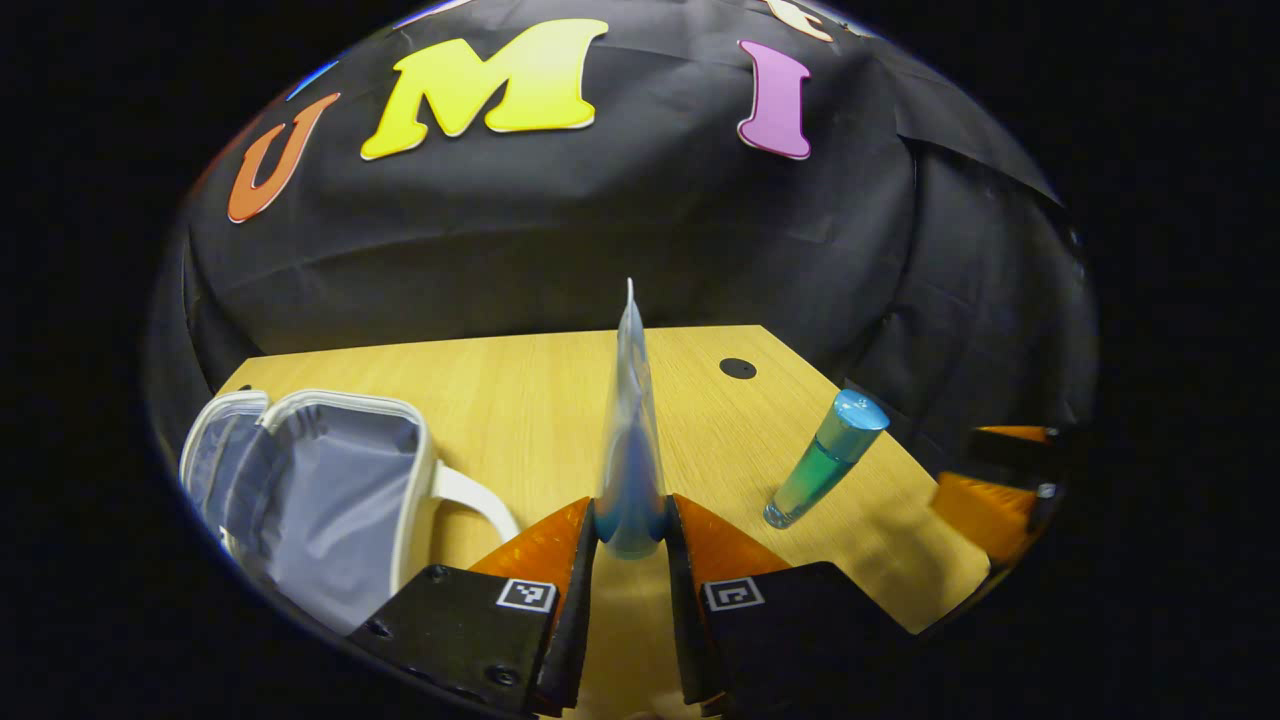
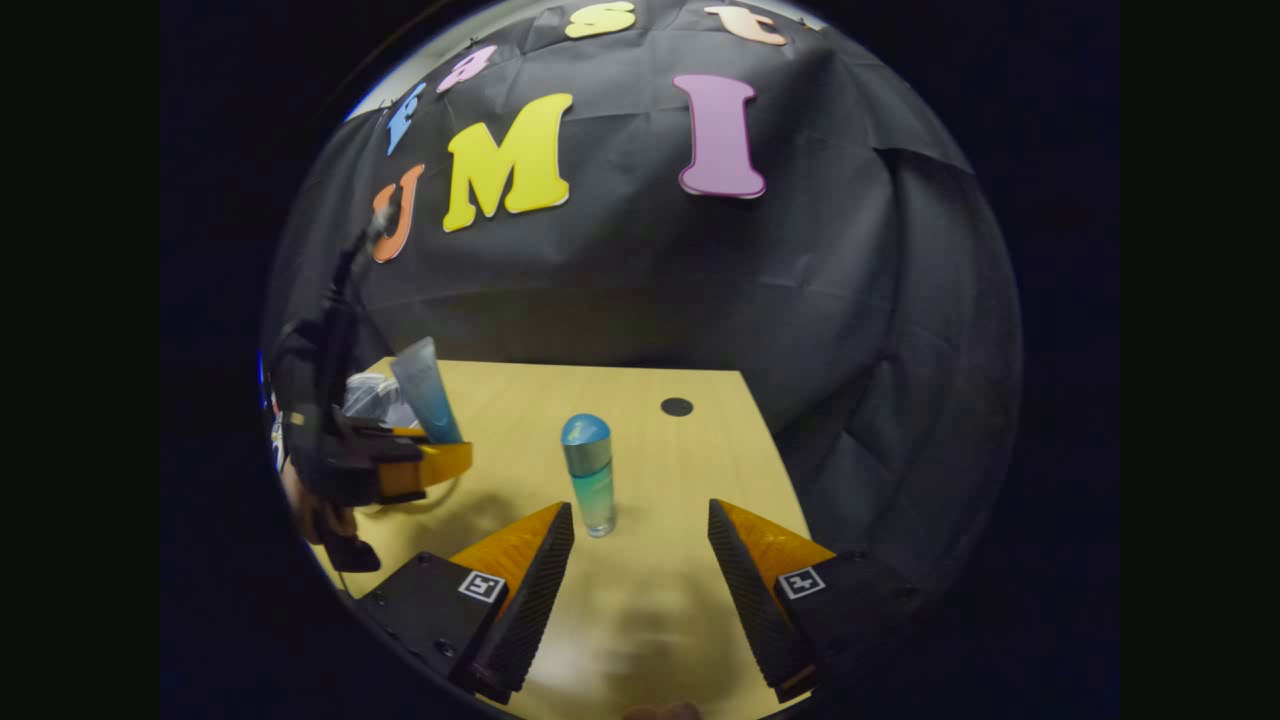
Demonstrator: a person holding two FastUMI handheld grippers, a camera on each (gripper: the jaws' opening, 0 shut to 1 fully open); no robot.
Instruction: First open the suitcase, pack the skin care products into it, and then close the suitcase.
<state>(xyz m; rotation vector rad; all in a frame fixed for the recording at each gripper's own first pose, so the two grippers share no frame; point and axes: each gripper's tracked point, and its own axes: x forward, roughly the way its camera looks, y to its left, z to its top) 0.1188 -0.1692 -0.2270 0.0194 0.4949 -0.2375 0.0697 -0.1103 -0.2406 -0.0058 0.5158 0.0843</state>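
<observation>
Left gripper view has the suitcase (image 1: 320,490) lying unzipped at the table's (image 1: 520,400) left, its pale lining exposed and ready to receive items. That view's left gripper (image 1: 632,530) is clamped with both fingers on the base of 1 blue tube (image 1: 630,420), held upright, probably so it can travel over to the case. A teal bottle (image 2: 590,475) stands alone near the right edge; in the right gripper view the right gripper (image 2: 640,550) hangs wide apart and empty just short of it, likely lining up for a grasp.
</observation>
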